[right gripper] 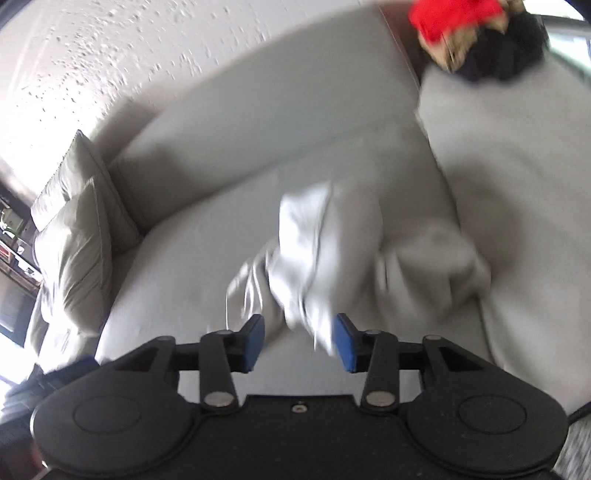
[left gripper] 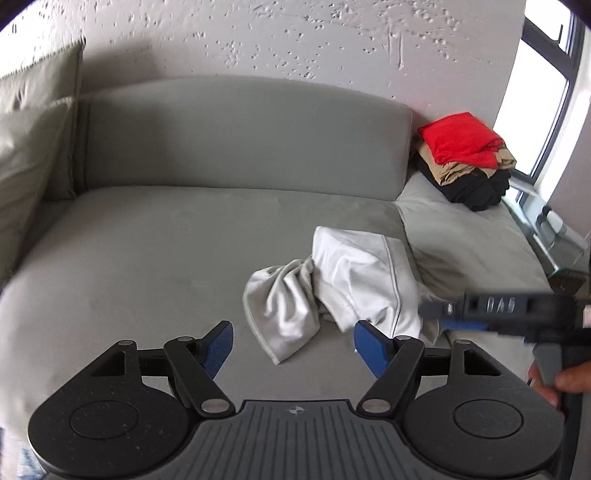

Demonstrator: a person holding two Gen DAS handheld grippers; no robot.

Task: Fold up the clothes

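Observation:
A crumpled white garment (left gripper: 351, 280) lies on the grey sofa seat (left gripper: 147, 251). My left gripper (left gripper: 293, 343) hovers just short of the garment's near edge, open wide with nothing between its blue pads. My right gripper (left gripper: 432, 315) comes in from the right at the garment's right edge, blurred, with a person's hand (left gripper: 565, 380) on its handle. In the right wrist view the right gripper (right gripper: 299, 343) is open. The white garment (right gripper: 325, 251) is blurred there, and its lowest fold hangs just in front of the pads, close to the right one, without being pinched.
A stack of folded clothes (left gripper: 458, 138) with a red piece on top sits at the sofa's far right by the window (left gripper: 546, 92); the stack (right gripper: 450, 14) also shows in the right wrist view. Pale cushions (left gripper: 33, 147) lean at the left end. The sofa backrest (left gripper: 240, 136) runs behind.

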